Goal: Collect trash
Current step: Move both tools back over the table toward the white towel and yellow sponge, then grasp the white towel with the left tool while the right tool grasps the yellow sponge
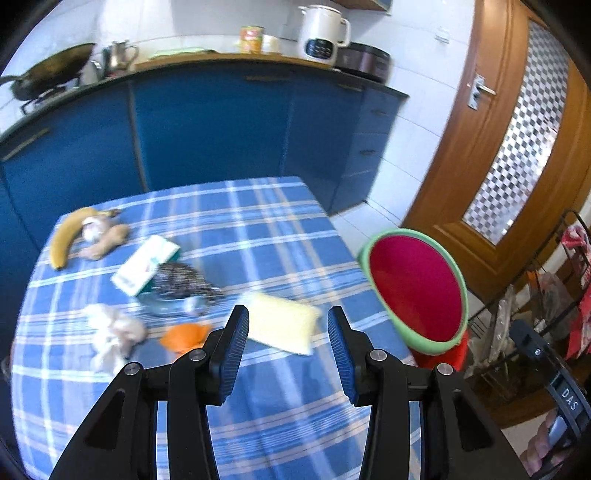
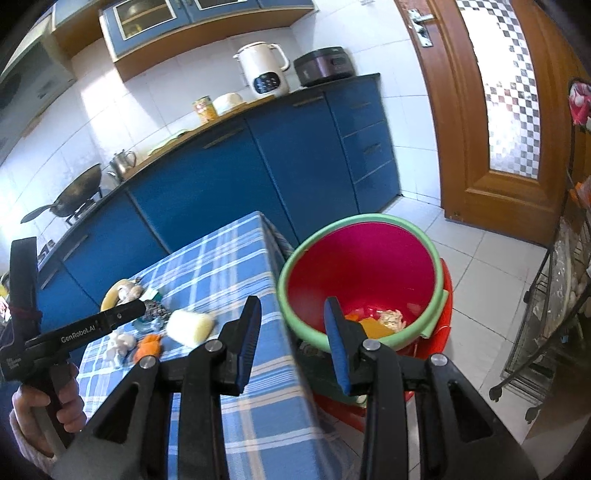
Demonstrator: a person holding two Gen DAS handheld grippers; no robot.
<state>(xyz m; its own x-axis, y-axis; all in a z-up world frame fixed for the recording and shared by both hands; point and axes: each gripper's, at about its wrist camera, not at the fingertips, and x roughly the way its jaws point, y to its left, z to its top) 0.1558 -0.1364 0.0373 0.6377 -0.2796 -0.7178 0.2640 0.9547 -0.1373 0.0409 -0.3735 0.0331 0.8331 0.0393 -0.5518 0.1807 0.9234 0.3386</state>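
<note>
A red bin with a green rim [image 2: 360,280] stands on the floor beside the table; orange peel [image 2: 373,326] and crumpled scraps lie in it. It also shows in the left wrist view [image 1: 415,291]. On the blue plaid tablecloth [image 1: 258,236] lie a yellow sponge [image 1: 282,323], orange peel [image 1: 184,336], crumpled tissue [image 1: 112,332], a green-white box [image 1: 146,264], a dark wrapper [image 1: 181,282], a banana [image 1: 68,234] and ginger [image 1: 105,242]. My left gripper [image 1: 288,350] is open and empty, just short of the sponge. My right gripper [image 2: 291,343] is open and empty at the bin's near rim.
Blue kitchen cabinets [image 1: 207,125] stand behind the table, with a wok [image 1: 48,75], a kettle [image 1: 321,33] and a cooker on the counter. A wooden door [image 2: 491,110] is at the right. A wire rack [image 2: 546,295] stands right of the bin.
</note>
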